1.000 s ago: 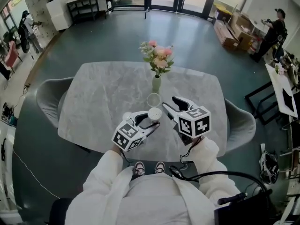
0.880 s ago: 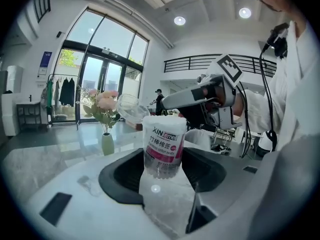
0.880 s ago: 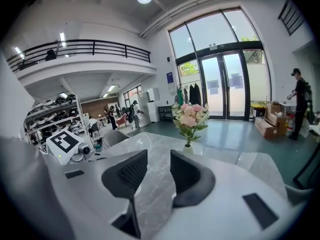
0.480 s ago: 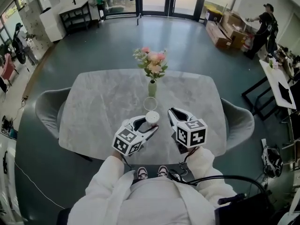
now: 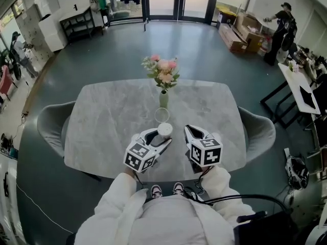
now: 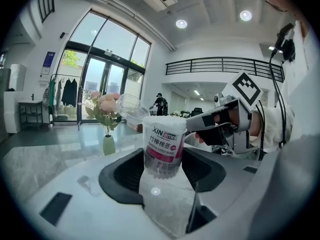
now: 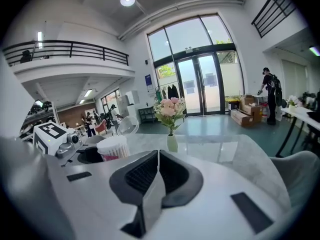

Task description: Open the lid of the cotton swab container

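Short of the vase point(image 5: 163, 99), the cotton swab container point(image 5: 165, 130) stood upright, pinched in the left tongs point(image 5: 159, 136), swab tips bare. Its clear lid point(image 5: 162, 115) lay on the desk point(image 5: 102, 111) between it and the vase; the right tongs point(image 5: 190, 130), just closed on nothing, hung to its right.

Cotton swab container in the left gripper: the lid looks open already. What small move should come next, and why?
Probably ease the left gripper open and let the cotton swab container stand on the table. Its clear lid is already off the top, swabs exposed, and the right gripper has just closed on nothing, apart from it.
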{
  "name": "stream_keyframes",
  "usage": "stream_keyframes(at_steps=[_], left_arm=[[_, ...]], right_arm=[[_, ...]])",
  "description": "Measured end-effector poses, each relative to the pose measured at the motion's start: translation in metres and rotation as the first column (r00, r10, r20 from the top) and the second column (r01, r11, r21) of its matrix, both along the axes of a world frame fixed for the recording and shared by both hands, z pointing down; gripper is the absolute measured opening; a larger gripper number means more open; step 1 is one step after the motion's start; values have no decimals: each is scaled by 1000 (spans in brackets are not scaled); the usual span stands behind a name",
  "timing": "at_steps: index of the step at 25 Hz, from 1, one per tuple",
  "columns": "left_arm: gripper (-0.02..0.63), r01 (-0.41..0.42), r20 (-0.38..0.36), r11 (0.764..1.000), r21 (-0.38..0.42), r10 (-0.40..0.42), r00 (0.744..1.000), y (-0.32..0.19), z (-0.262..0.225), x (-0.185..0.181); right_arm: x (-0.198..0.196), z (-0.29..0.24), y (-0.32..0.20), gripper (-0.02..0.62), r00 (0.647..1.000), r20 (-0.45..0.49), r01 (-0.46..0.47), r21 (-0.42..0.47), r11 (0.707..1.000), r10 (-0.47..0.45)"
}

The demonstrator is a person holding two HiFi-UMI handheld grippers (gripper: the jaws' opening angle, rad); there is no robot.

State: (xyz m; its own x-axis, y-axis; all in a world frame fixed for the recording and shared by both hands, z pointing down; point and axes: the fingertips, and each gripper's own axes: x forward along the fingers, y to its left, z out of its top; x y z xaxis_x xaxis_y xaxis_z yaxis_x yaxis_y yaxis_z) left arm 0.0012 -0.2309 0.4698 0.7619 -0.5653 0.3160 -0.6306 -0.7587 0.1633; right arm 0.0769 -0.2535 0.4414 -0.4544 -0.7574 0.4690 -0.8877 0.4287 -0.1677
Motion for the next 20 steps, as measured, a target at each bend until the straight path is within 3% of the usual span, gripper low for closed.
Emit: stream_keyframes(at_steps=[6,12,20], left_arm=[[239,95,-6,995,31,-95,995,-10,-21,0],[239,118,-42,992,49,-116,992,-16,-42,8],[239,143,-5,990,17,-143,990,-24,-30,13]], right_arm=[[4,-2,6,67,997,-9,-72,47,996,72],[10,-1,12,67,989,3,-148,63,987,148],[20,4,14,67,985,-23,-171,61,983,173]])
